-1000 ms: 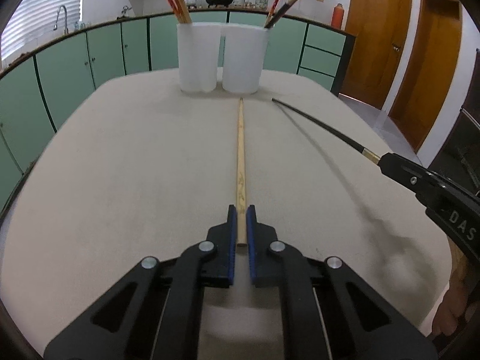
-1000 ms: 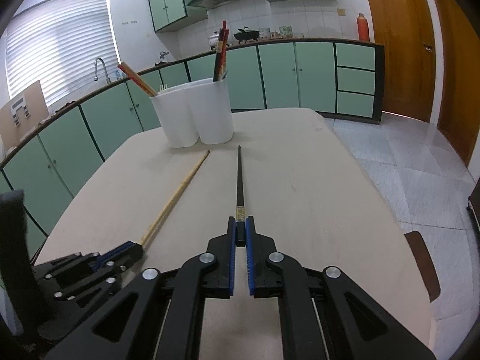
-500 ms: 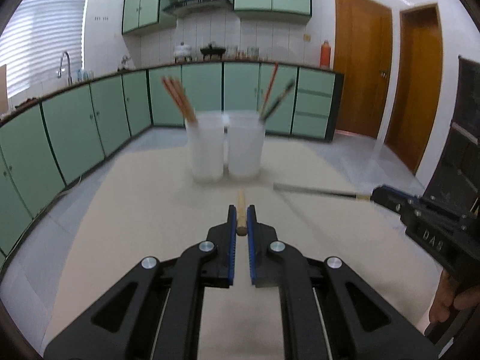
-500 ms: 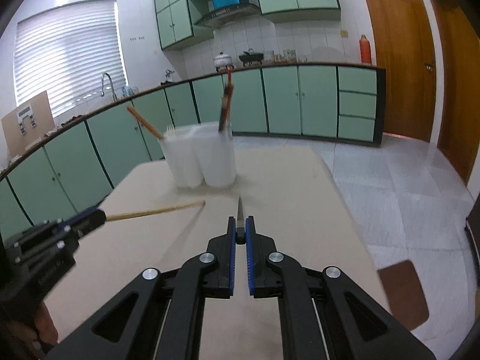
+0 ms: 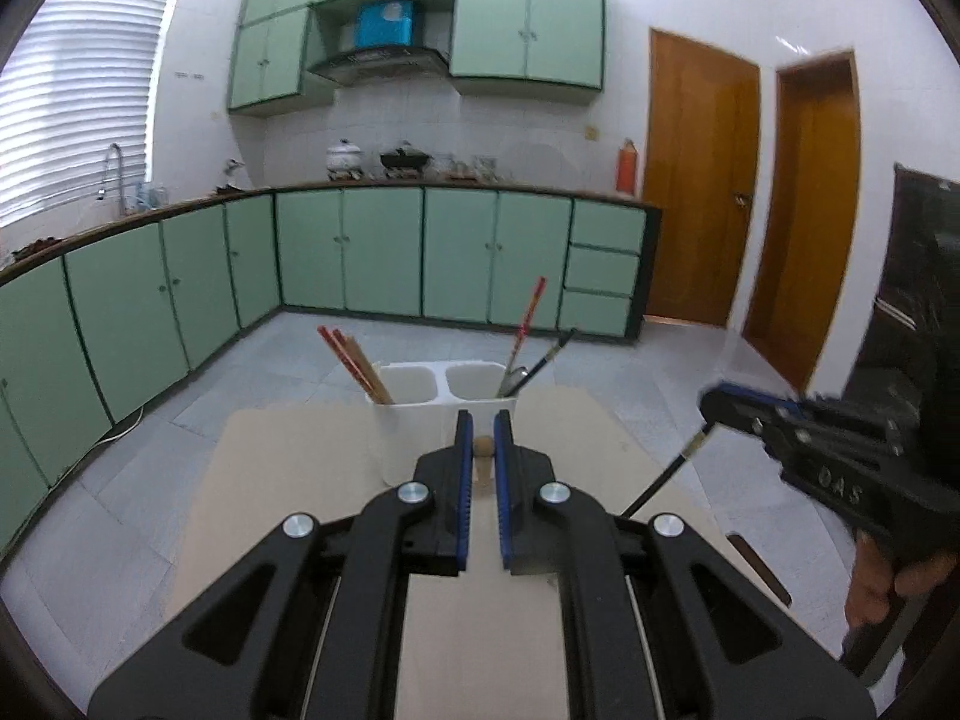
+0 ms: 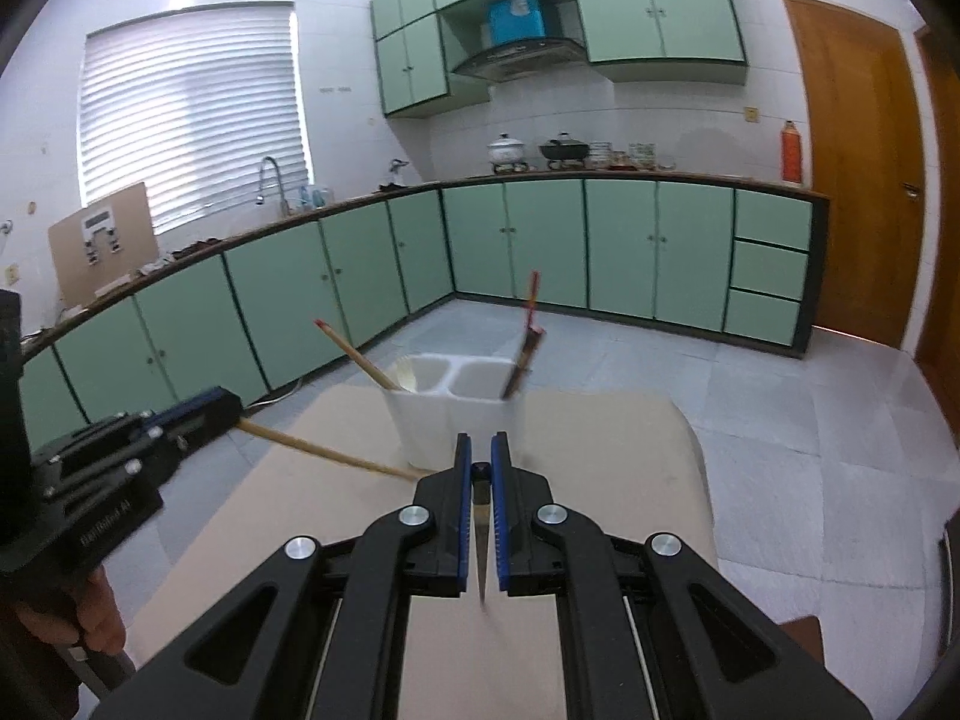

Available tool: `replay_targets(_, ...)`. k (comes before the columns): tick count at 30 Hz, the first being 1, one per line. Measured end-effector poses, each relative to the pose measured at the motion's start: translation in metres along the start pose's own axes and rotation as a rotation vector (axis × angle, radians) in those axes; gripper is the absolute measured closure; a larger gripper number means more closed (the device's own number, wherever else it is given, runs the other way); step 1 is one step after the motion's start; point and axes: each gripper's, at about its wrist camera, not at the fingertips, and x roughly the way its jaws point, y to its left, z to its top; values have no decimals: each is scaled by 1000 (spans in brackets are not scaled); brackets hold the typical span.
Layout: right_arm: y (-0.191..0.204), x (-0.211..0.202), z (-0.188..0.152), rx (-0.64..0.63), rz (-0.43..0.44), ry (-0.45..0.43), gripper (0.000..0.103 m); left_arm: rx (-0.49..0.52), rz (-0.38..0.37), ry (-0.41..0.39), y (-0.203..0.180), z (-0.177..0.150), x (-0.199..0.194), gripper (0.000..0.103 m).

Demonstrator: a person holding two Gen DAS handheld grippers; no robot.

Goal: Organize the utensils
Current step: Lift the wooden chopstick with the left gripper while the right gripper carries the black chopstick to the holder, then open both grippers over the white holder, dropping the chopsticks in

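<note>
Holding one chopstick apiece, both black two-finger grippers with blue pads hang above the beige tabletop [image 5: 288,456]; left gripper [image 5: 482,450] is pinched nearly shut on the butt end of a pale wooden chopstick [image 6: 336,455], right gripper [image 6: 481,471] likewise nearly shut on a slim black chopstick with a gold band [image 5: 663,477]; each grip sits at the thick end, so the long shaft hangs free and the tip can be steered downward; judged, that suits dropping each into the white plastic twin-compartment utensil holder [image 5: 441,414] standing near the far edge of the tabletop.

Sorting seems to go by kind: the holder's left compartment carries red-tipped wooden chopsticks [image 5: 354,363], the right one a red chopstick and dark utensils [image 5: 528,354]; so the wooden stick probably belongs left, the black one right; neither is over the holder yet.

Hard to make out: from its own camera each held stick is foreshortened to a stub between the pads, its length readable only from the other wrist view; the wooden tip runs behind the right gripper's fingers; the black stick's tip is blurred; the holder's base is masked by the grippers; contents of the right compartment blur together, number uncertain; the person shows only as hands [image 5: 882,588] at the frame edges.
</note>
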Motion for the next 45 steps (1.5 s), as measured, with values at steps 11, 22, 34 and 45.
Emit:
replay_targets(11, 13, 8, 29, -32, 36, -31, 97, -2, -41, 84, 25, 23, -5, 97)
replay_targets(22, 19, 19, 79, -54, 55, -103, 97, 20, -6, 37, 38, 54, -7, 97)
replay_targets(34, 18, 54, 157, -74, 35, -177, 97, -4, 18, -19, 54, 109, 34, 97)
replay_targets(45, 3, 113, 166, -70, -16, -149, 97, -10, 7, 58, 64, 109, 87, 97)
